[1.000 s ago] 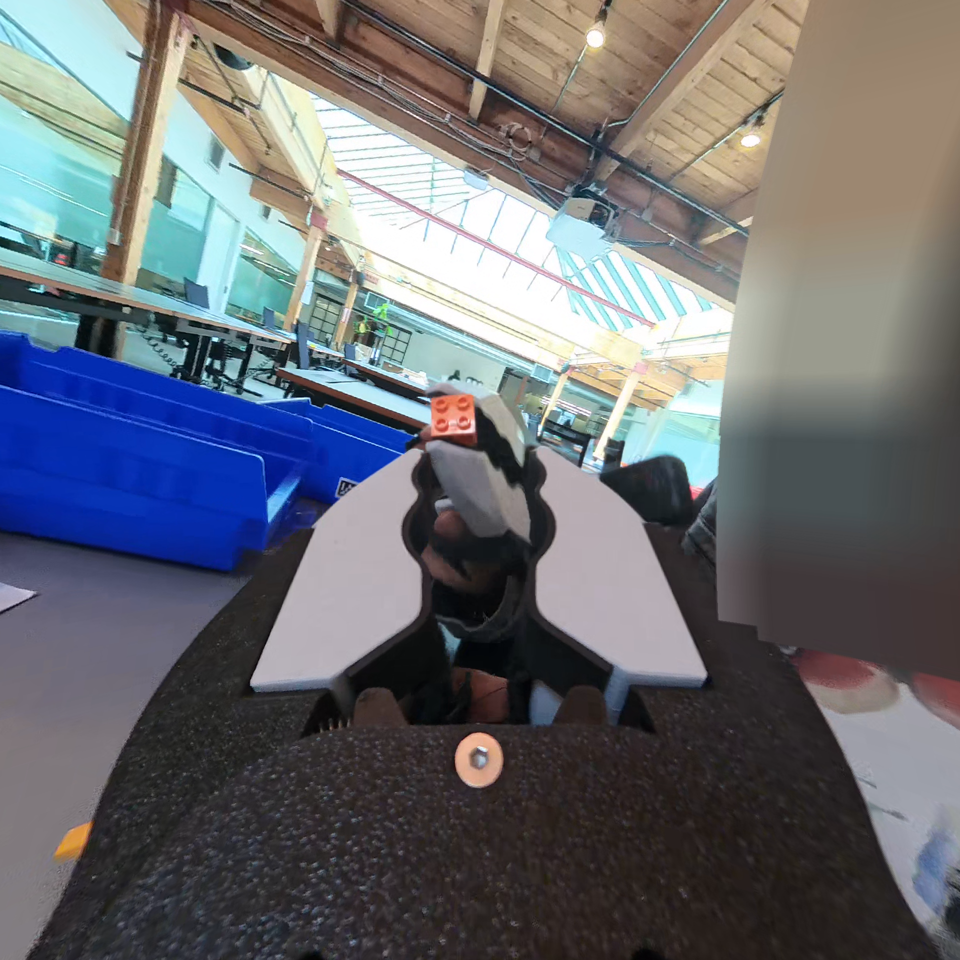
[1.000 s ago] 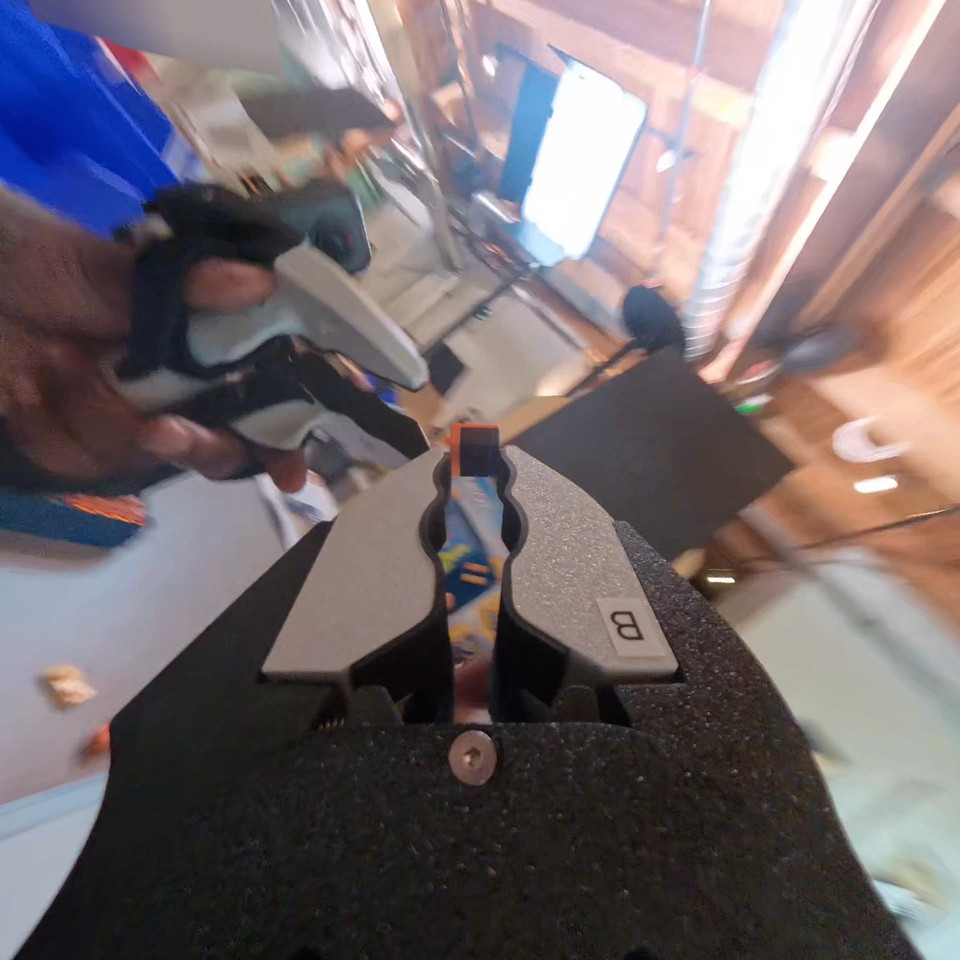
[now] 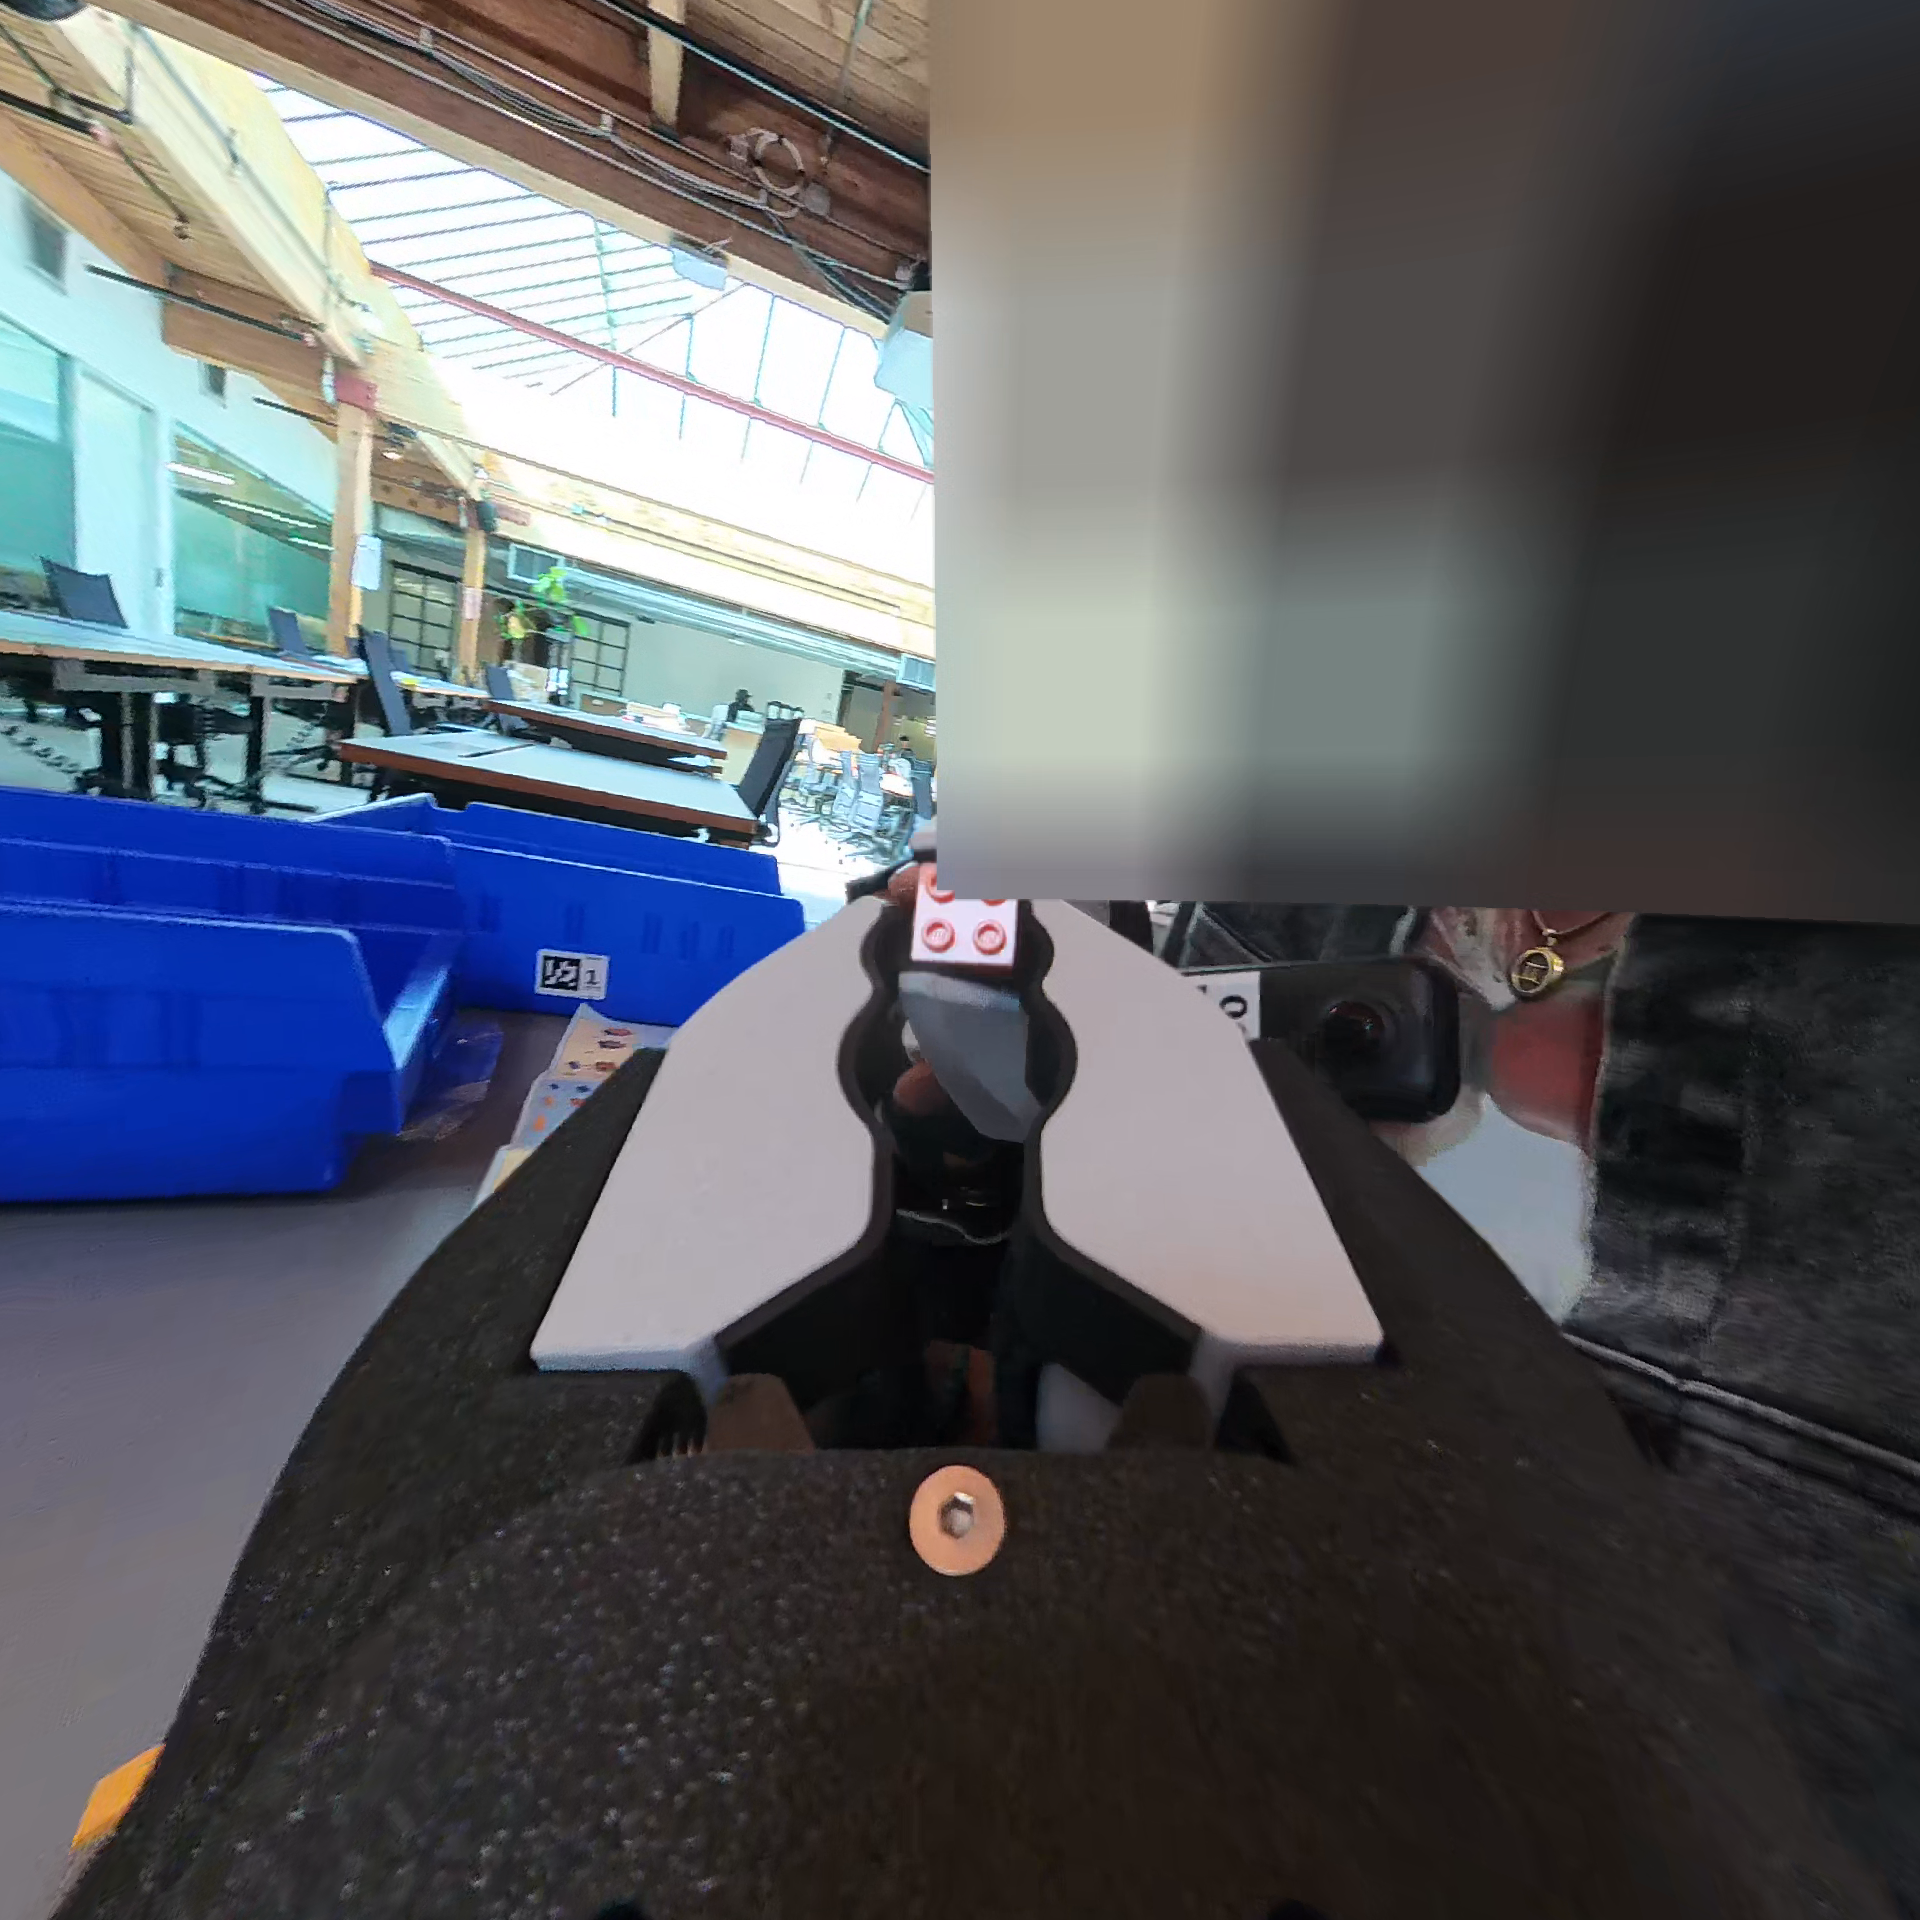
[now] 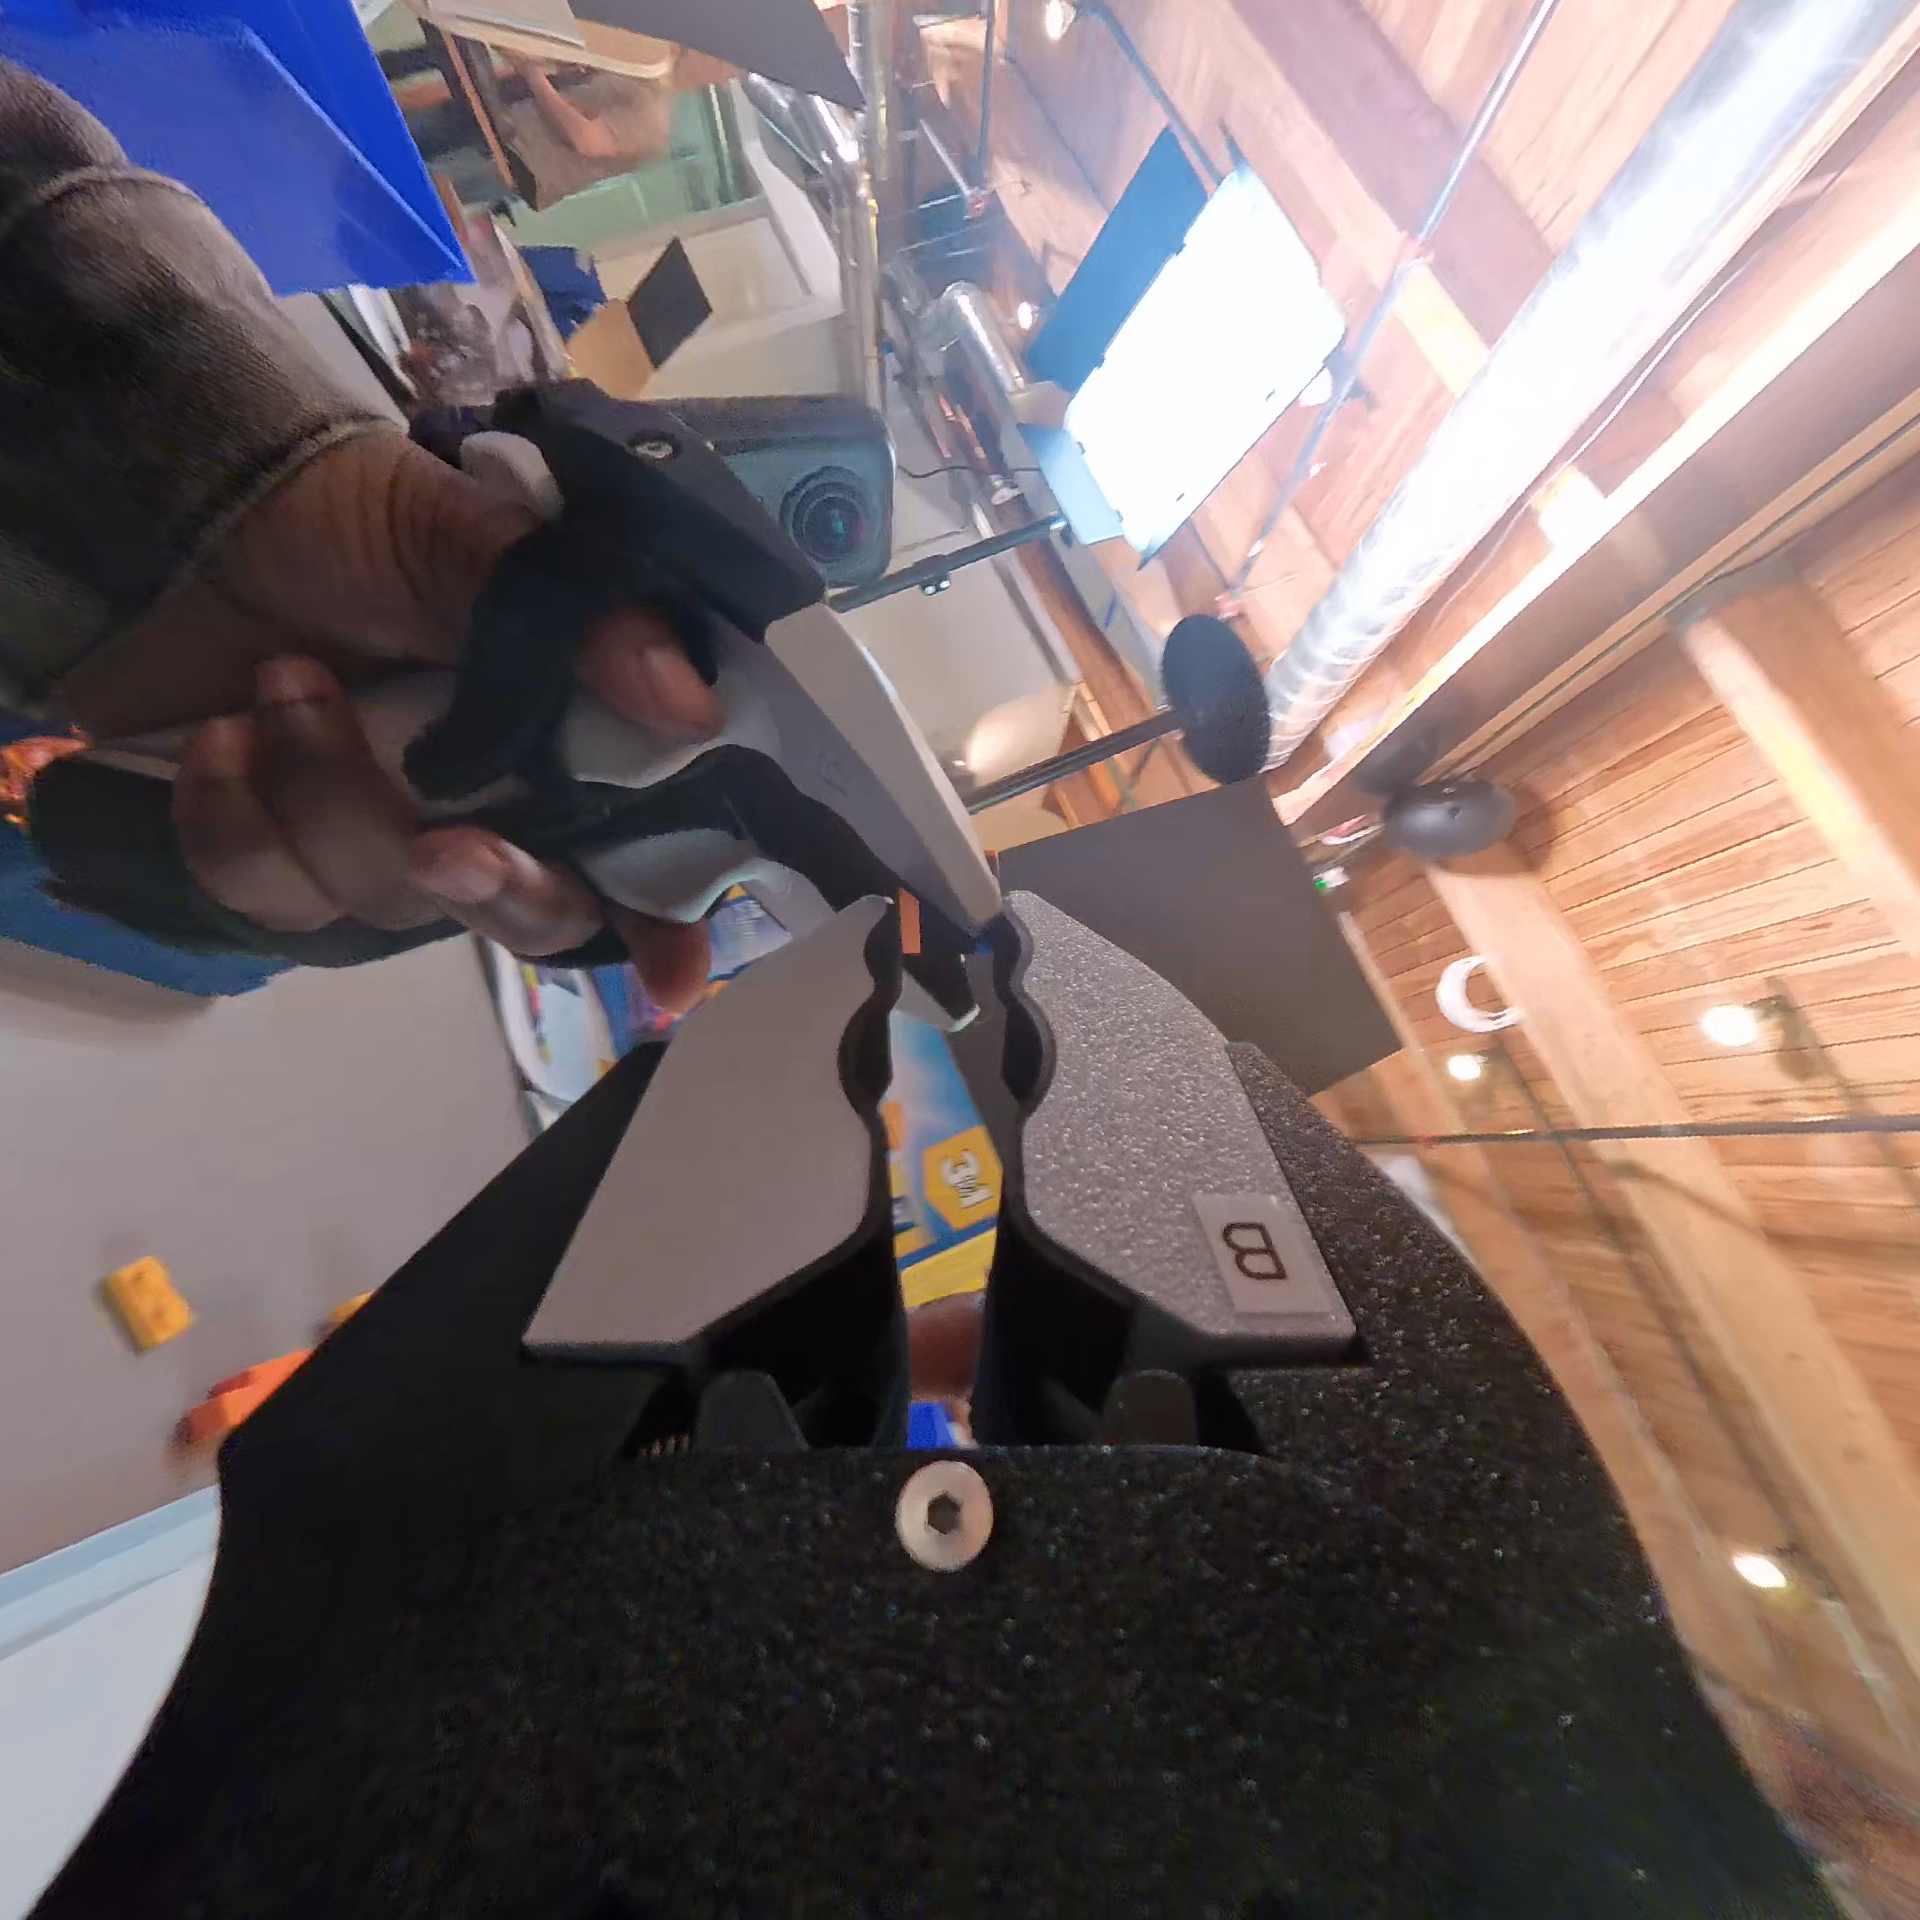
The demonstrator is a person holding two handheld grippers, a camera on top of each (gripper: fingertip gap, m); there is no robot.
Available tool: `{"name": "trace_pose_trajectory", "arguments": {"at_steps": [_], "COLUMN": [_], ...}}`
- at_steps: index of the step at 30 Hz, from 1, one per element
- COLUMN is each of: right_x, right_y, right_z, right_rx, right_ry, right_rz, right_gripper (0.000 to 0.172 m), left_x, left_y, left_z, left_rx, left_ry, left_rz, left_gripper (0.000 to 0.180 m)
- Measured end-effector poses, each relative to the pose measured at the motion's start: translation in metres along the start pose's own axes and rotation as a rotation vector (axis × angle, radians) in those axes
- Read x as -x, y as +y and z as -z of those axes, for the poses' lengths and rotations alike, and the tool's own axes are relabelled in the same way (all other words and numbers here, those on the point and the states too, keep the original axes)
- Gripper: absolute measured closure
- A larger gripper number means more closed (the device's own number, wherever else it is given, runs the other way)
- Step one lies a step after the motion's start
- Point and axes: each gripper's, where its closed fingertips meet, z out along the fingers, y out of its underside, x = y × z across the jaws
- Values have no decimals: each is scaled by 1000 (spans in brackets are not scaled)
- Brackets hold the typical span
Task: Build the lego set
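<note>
Blue bins and a grey table top are seen to the left of the left gripper, with a printed sheet lying between them.

Compared with a second ago, the two tools are brought closer. The orange brick stood then just beyond the left fingertips, and now it is found between them, right at the mouth of the jaws, with its studs turned toward the camera.

The brick is clamped at the tips of the right gripper, whose jaws are closed on it. In the right wrist view only a thin orange edge is shown against one pad, because the pointed end of the left tool is crossing in front.

The left jaws are held apart around the brick. A dark gap is visible on its left side, while contact on the other side cannot be told.

Far to the left of the right gripper, a yellow brick is lying on the table.
</note>
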Motion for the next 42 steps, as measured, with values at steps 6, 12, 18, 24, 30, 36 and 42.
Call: {"name": "trace_pose_trajectory", "arguments": {"at_steps": [6, 12, 18, 24, 30, 36, 42], "right_x": [-1, -1, 4, -14, -124, -122, -98], "right_y": [34, 44, 31, 26, 121, 175, 155], "right_z": [-7, -8, -8, 1, 36, 42, 26], "right_rx": [-10, -39, -40, -198, -324, -158, -125], "right_ry": [-161, -176, -148, -181, 93, 240, 108], "right_rz": [-593, -650, -389, -387, -1116, -1199, -1064], "right_gripper": [155, 156, 155, 136, 152, 172, 172], "left_x": [29, 41, 32, 30, 39, 38, 40], "left_y": [-7, -6, -1, -8, -34, -32, -24], "left_z": [10, 12, 5, 7, 25, 21, 17], "left_rx": [-50, -28, 9, -18, -148, -152, -95], "left_ry": [-173, -272, -211, -221, -378, -380, -393], "left_rz": [39, 47, 69, 2, -211, -229, -254], "left_gripper": [148, 153, 163, 164, 164, 164, 164]}}
